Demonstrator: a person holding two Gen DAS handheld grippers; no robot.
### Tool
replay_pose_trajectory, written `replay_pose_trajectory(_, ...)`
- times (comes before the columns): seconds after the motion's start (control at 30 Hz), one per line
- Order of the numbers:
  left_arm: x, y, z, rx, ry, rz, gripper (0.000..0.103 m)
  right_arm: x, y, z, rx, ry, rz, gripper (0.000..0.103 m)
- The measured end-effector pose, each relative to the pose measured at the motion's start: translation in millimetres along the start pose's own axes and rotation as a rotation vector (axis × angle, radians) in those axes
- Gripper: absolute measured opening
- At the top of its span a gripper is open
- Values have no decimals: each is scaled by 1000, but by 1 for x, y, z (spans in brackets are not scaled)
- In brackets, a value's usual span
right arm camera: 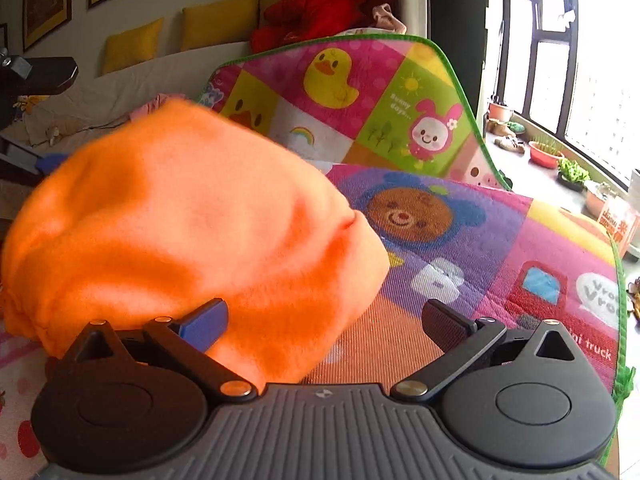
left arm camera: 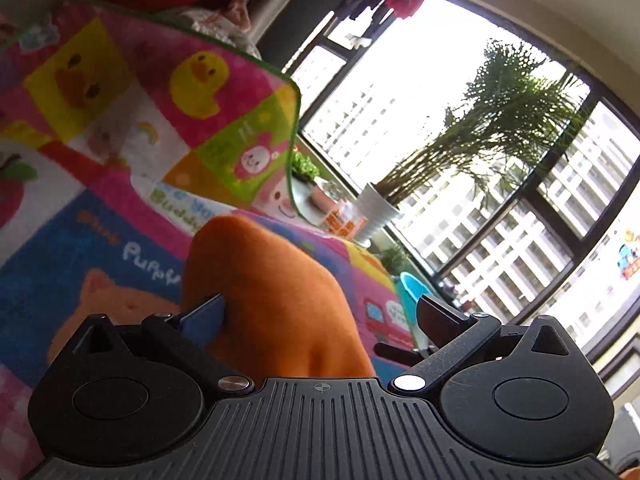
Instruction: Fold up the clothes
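An orange fleece garment lies bunched on a colourful children's play mat. In the right wrist view it fills the left half, and my right gripper is open with the cloth's edge lying between its fingers against the blue-padded left finger. In the left wrist view a fold of the same orange garment rises between the fingers of my left gripper, which is also open, jaws wide apart. The left gripper is tilted, so mat and window appear slanted.
The far part of the mat is propped up against a sofa with yellow cushions and red clothing. A large window with potted plants runs along the right. A dark bracket sits at the left.
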State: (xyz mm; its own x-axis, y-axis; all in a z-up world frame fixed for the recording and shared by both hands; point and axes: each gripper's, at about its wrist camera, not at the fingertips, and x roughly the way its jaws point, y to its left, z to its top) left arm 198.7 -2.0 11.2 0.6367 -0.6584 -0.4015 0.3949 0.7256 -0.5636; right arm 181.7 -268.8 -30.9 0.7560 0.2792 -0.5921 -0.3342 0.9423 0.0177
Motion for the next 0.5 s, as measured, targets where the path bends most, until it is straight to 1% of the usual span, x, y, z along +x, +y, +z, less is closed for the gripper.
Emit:
replay_pose_trajectory(0.03, 1, 3, -2, 21, 5, 39, 103, 1, 2, 0, -7, -1, 5, 103)
replay_pose_trajectory(0.07, 2, 6, -5, 45, 12, 93, 103, 2, 4, 0, -13, -3, 9, 103)
replay_pose_trajectory(0.13, 9, 16, -12, 100, 34, 241, 103, 3, 10, 1, -31, 2, 15, 103)
replay_pose_trajectory(0.17, 11, 21, -16, 124, 43, 299, 103, 1, 14, 2, -42, 1, 20, 103)
replay_pose_trajectory(0.2, 13, 27, -20, 143, 52, 336, 103, -3, 16, 3, -48, -5, 34, 103)
replay_pose_trajectory(0.23, 14, 33, -23, 146, 59, 355, 103, -9, 18, 5, -47, -18, 65, 103)
replay_pose_trajectory(0.3, 9, 44, -24, 111, 62, 339, 103, -23, 21, 10, -38, -46, 133, 103)
replay_pose_trajectory(0.37, 7, 48, -25, 100, 56, 336, 103, -32, 25, 13, -38, -56, 174, 103)
replay_pose_trajectory(0.47, 8, 48, -25, 88, 56, 329, 103, -24, 38, 9, -93, 11, 177, 103)
replay_pose_trajectory(0.5, 8, 47, -24, 83, 58, 323, 103, -16, 43, 3, -107, 48, 163, 103)
